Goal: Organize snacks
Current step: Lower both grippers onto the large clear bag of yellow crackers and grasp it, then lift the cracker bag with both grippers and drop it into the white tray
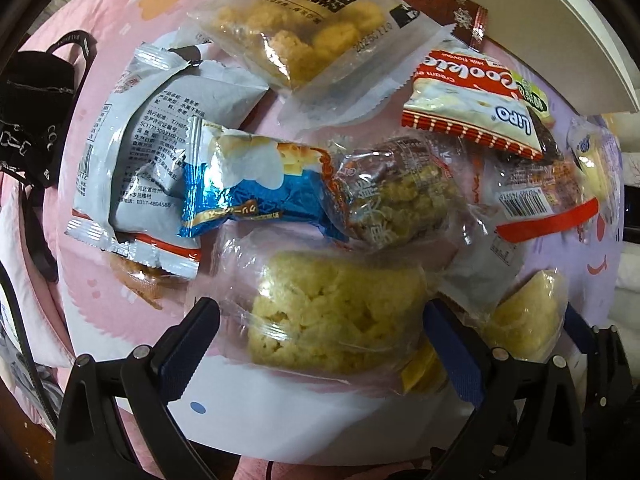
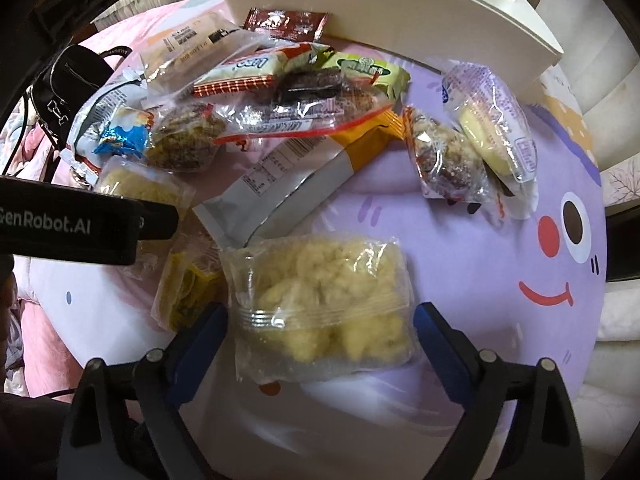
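Observation:
Many wrapped snacks lie scattered on a cartoon-print cloth. My left gripper (image 1: 320,340) is open, its jaws on either side of a clear pack of yellow crumbly cake (image 1: 332,312), not pressing it. My right gripper (image 2: 320,340) is open around another clear pack of pale yellow pastry (image 2: 324,304), its jaws apart from the wrapper. Farther off lie a blue foil snack (image 1: 248,192), a grey pouch (image 1: 152,136), a Lipo cookie pack (image 1: 476,100) and a brown rice cake (image 1: 400,196). The left gripper's body (image 2: 72,220) shows at the left of the right wrist view.
A white box (image 2: 400,12) stands at the far edge behind the snacks. A black bag (image 1: 36,112) lies at the left on pink bedding. A long grey and yellow pouch (image 2: 288,184) and two round cakes in wrappers (image 2: 472,144) lie in the middle and right.

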